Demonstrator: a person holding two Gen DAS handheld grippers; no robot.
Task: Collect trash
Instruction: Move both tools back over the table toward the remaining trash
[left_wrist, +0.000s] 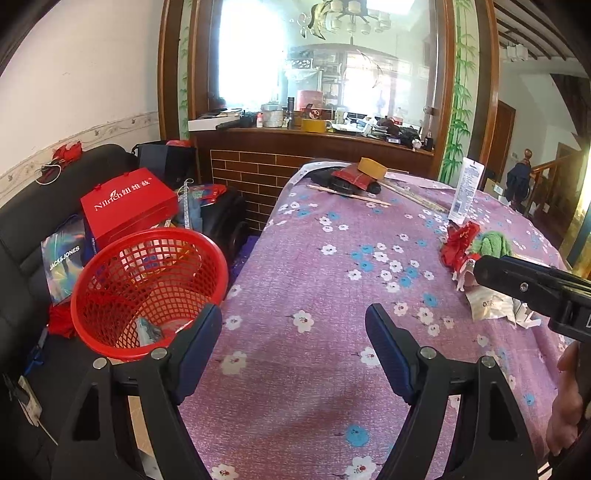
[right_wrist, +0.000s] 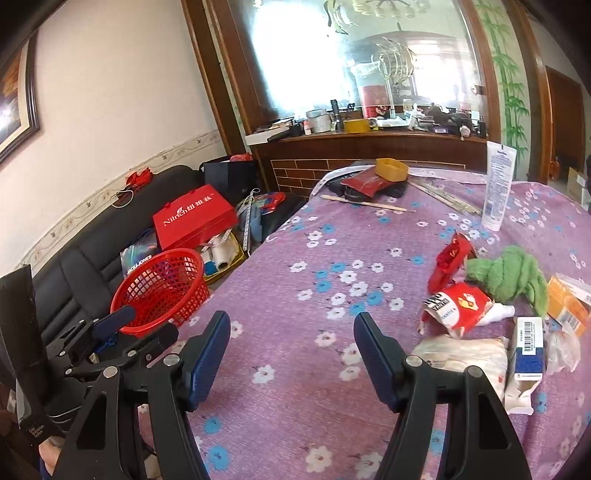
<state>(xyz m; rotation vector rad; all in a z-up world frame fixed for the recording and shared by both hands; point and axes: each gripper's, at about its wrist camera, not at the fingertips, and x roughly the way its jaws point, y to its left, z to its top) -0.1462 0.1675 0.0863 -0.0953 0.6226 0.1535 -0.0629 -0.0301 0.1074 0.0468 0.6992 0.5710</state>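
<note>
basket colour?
Red, open mesh basket; clearest in the left wrist view, just left of the tablecloth edge.

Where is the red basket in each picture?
Left wrist view: the red basket sits at lower left, beside the table edge, just past the left gripper.
Right wrist view: it sits at left of middle, smaller.
Shared landmark: the red box behind it.

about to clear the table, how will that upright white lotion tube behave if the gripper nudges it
The white lotion tube stands tall on its narrow cap, so it would probably tip over. The soft floral tablecloth likely makes that footing less steady. Its smooth plastic may slip between pads.
</note>
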